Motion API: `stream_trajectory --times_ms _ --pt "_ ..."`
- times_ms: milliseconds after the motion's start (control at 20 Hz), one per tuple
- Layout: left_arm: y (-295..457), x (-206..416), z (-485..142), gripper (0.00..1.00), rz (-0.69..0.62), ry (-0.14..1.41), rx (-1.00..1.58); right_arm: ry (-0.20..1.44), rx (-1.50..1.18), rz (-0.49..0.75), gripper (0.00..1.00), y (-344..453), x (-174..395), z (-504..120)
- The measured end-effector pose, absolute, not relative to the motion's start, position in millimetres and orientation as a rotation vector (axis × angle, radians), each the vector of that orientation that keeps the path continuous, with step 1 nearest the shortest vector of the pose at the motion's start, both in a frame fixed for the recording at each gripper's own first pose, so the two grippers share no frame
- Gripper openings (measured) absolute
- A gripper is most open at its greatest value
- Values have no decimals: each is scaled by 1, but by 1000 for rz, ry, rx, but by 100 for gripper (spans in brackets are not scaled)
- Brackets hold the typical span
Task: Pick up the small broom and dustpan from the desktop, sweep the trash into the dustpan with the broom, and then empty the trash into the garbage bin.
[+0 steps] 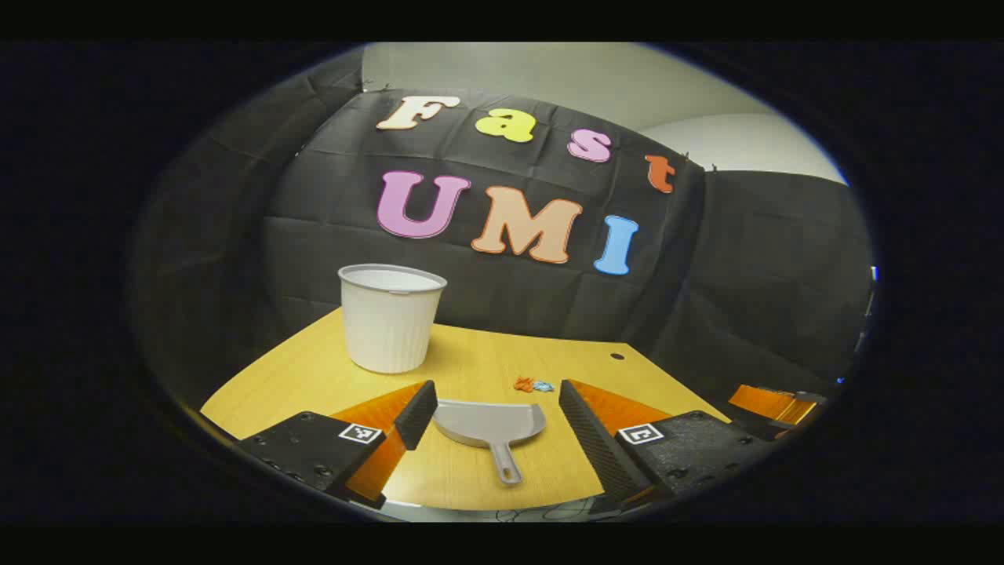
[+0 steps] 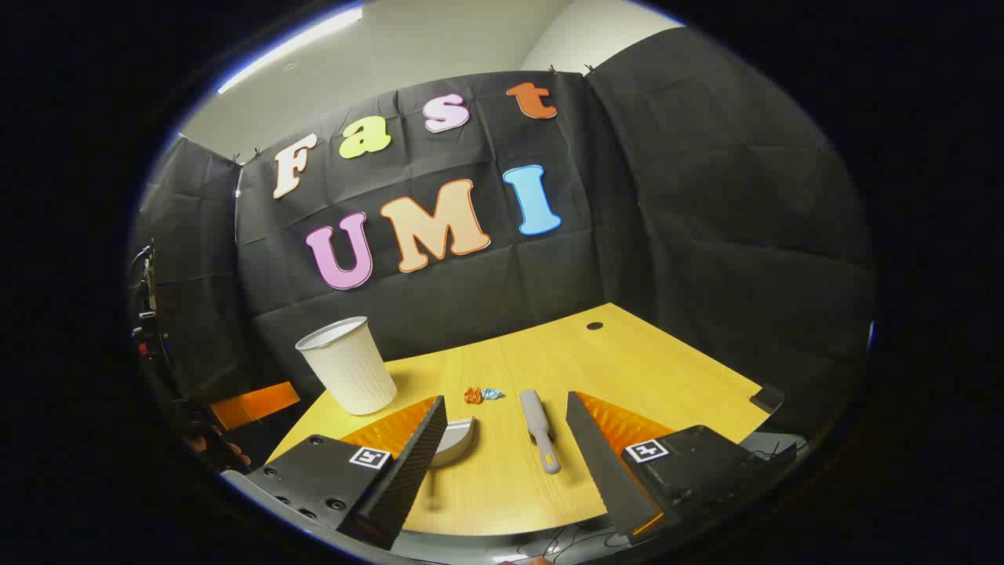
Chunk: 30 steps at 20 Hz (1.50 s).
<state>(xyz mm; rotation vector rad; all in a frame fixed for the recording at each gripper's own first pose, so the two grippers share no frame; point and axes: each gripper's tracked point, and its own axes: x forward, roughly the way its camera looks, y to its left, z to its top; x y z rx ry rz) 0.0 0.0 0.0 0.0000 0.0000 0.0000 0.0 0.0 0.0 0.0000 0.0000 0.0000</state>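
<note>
Both grippers hang above the near edge of the yellow desktop (image 1: 329, 369) with their fingers spread wide and nothing between them. In the left gripper view, the left gripper (image 1: 494, 408) frames one grey dustpan (image 1: 490, 424), which lies flat on the wood in the gap between the two fingers, touching neither. Its handle points back toward the camera and its wide mouth faces away, so its long axis runs near to far.

In the right gripper view, the right gripper (image 2: 506, 424) frames one small broom (image 2: 538, 428), also lying flat between the fingers and nearer the right one. Its long axis runs near to far, slightly tilted, with the thin handle end toward the camera.

Just beyond both tools sits the trash (image 2: 481, 395): two small crumpled scraps, one orange and one blue, touching each other. Farther back and to the left stands one white ribbed garbage bin (image 1: 390, 318), upright, its mouth open.
</note>
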Motion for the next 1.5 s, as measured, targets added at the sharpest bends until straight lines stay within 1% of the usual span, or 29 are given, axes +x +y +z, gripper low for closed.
stream_trajectory --times_ms 650,1050,1100,1200,1300,1350,1450,1500 --pt "-1 6 -14 93 -7 43 10 55 2 16 92 4 9 -6" --pt "-7 7 -24 94 -38 76 27 66 24 -11 92 2 3 -8" --pt "-7 7 -25 92 -42 78 41 66 30 -14 92 3 3 -8" --pt "-4 7 -25 94 -52 86 67 68 38 -24 92 7 4 -9" --pt "-3 5 -29 92 -74 99 75 62 41 -37 92 8 3 -13" --pt "-2 5 -31 94 -83 108 79 62 42 -44 92 9 3 -14" --pt "3 2 -33 92 -91 117 84 67 48 -52 92 12 0 -21" --pt "5 1 -36 94 -88 124 87 71 49 -52 92 15 -2 -25"
